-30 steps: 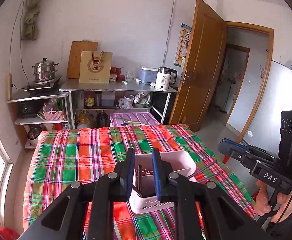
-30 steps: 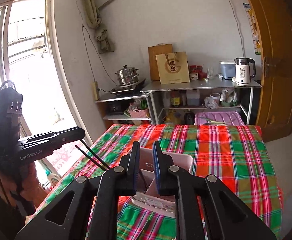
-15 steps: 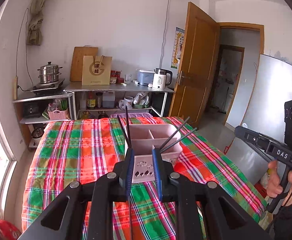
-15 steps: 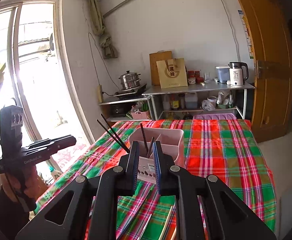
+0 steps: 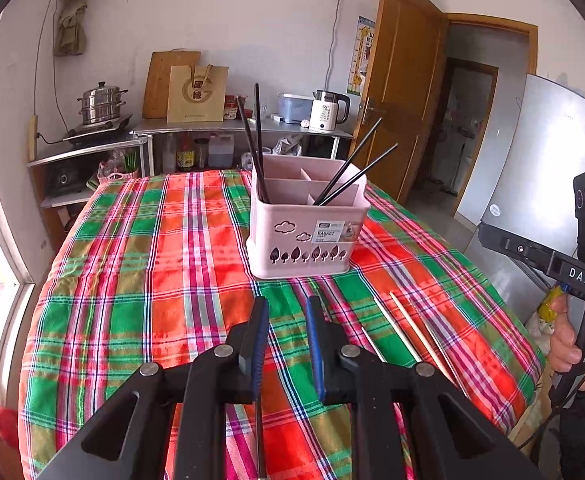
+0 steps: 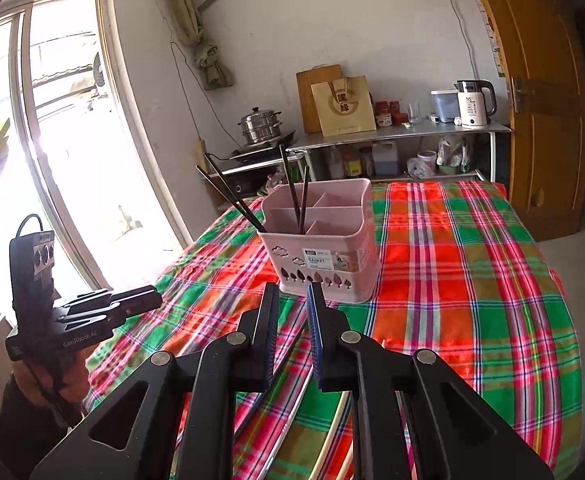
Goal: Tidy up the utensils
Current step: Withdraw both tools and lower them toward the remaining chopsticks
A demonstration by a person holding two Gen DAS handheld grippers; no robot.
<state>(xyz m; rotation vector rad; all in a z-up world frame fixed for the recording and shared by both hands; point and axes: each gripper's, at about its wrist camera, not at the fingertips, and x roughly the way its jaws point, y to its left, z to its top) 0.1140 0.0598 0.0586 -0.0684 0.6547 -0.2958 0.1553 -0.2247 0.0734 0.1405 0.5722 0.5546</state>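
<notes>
A pink divided utensil basket (image 5: 304,236) stands on the plaid tablecloth (image 5: 152,272), with dark chopsticks (image 5: 257,148) upright in its left compartment and another pair (image 5: 352,172) leaning out to the right. It also shows in the right wrist view (image 6: 324,256). Pale chopsticks (image 5: 416,332) lie on the cloth to the right of my left gripper (image 5: 286,312). A dark chopstick (image 5: 259,432) lies under that gripper. My left gripper is open and empty, held back from the basket. My right gripper (image 6: 294,300) is open and empty, just in front of the basket, with loose chopsticks (image 6: 292,412) on the cloth beneath it.
A metal shelf (image 5: 228,128) with a kettle (image 5: 328,112), paper bag and steamer pot (image 5: 100,104) stands behind the table. A wooden door (image 5: 400,92) is at the right, a window (image 6: 52,140) at the left. The other gripper shows at each view's edge (image 5: 572,268) (image 6: 72,320).
Both grippers have pulled back and up from the basket. The dark chopsticks they carried now stand in the basket, and both grippers have opened slightly.
</notes>
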